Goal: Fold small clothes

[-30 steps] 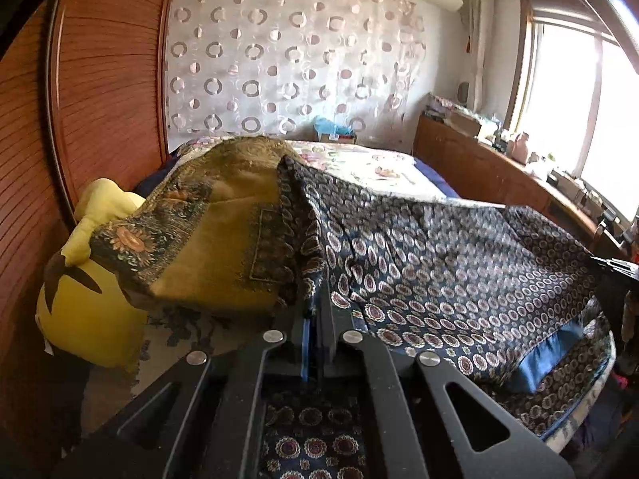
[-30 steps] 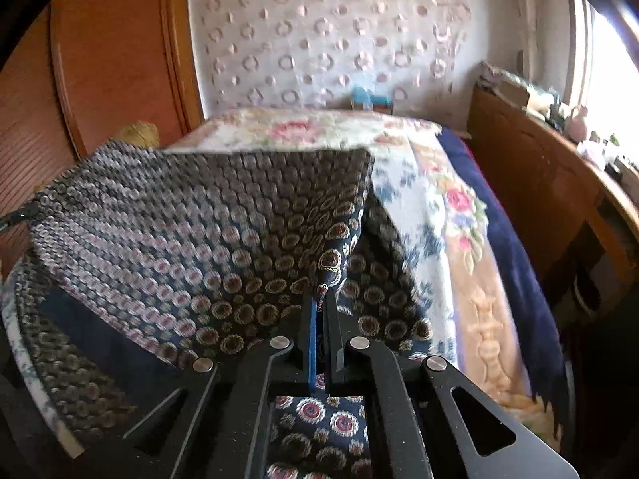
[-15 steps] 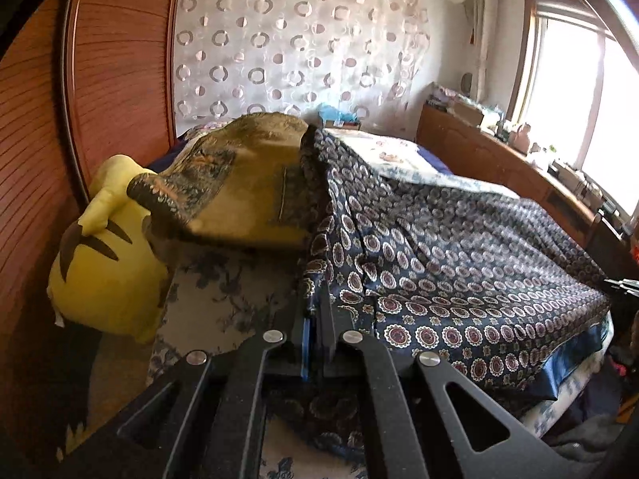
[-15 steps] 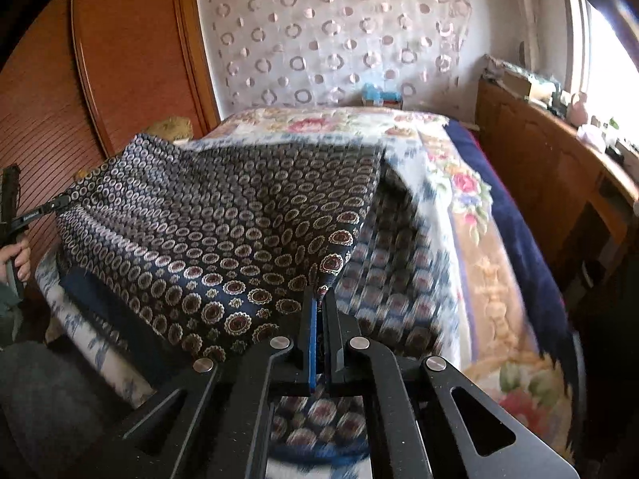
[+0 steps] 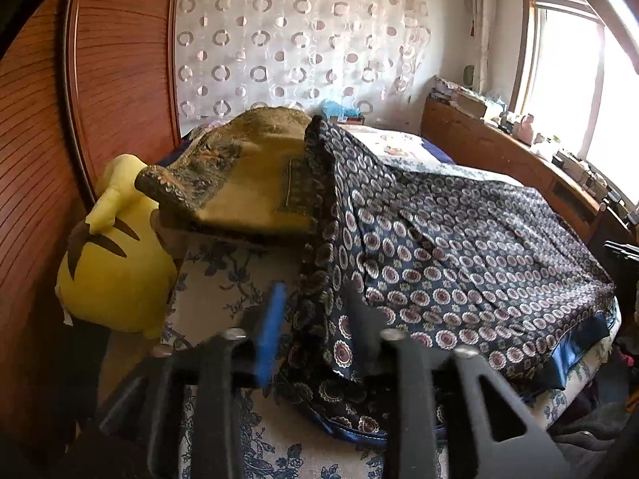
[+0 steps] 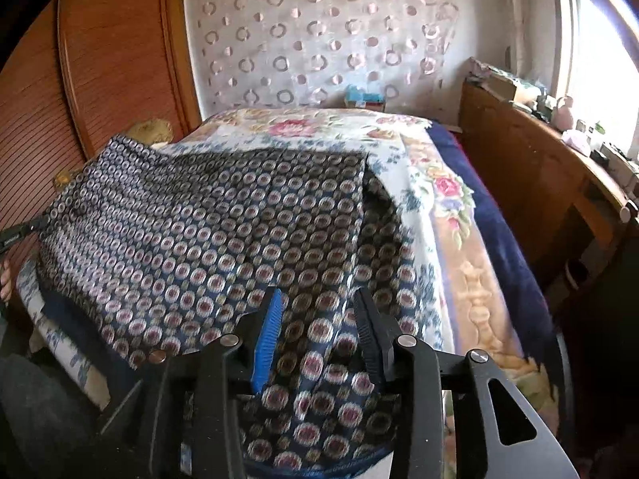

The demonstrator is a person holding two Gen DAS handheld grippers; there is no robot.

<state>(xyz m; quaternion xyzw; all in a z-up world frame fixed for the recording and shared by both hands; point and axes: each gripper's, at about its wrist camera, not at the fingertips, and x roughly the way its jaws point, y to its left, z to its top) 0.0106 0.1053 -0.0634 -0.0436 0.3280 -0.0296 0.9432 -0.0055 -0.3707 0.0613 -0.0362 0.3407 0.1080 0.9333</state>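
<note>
Patterned cloth has been laid over the bed, apparently to flatten; left gripper and right gripper have just been opened, cloth lying unclamped between their jaws.

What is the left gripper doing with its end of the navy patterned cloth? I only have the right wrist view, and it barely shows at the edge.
Observer: The left gripper has jaws that have just been opening; the edge of the navy patterned cloth lies loose between them, not pinched.
Operator: Anything beside the cloth on that side?
Observer: An olive-gold patterned garment lies against the cloth's far left edge.
Operator: And nearer the wardrobe?
Observer: A yellow plush toy sits between the wardrobe and the bed, beside that garment's end.
</note>
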